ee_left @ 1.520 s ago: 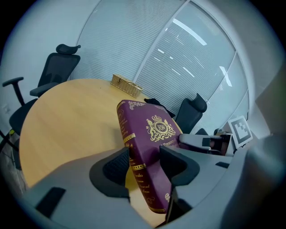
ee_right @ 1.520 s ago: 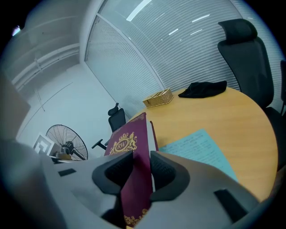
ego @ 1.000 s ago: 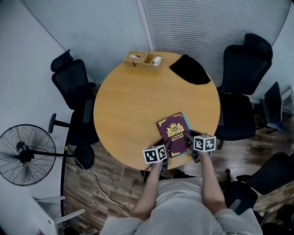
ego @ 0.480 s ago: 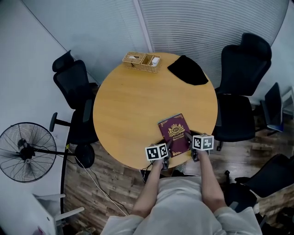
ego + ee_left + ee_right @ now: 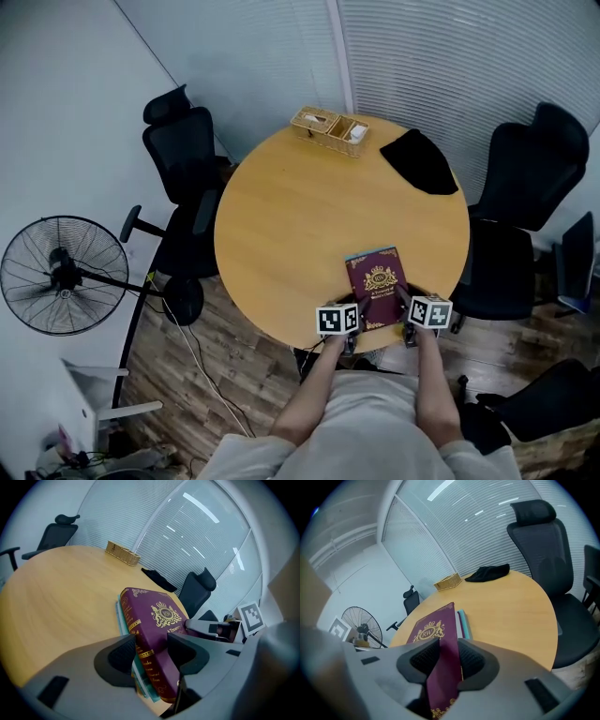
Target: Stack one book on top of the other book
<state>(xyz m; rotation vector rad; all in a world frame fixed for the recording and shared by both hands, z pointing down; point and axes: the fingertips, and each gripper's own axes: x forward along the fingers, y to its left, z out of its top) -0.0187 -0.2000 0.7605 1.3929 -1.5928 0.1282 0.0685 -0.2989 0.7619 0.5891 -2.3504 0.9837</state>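
One round wooden surface (image 5: pixel 300 216) fills the middle of the head view, with a black office chair (image 5: pixel 183 155) at its upper left, another chair (image 5: pixel 530 164) at its right and a standing fan (image 5: pixel 64 275) on the floor at the left edge. A maroon book (image 5: pixel 377 285) with gold crest lies at the lower right of the surface, close to the rim nearest the person, resting on a teal book (image 5: pixel 120 616) whose edge peeks out beside it. A black cloth (image 5: pixel 419 161) and a wicker basket (image 5: pixel 330 126) sit near the far rim, well apart from the books. The left gripper (image 5: pixel 152 653) pinches the maroon book at its spine corner, and the right gripper (image 5: pixel 447 660) pinches its opposite near corner.
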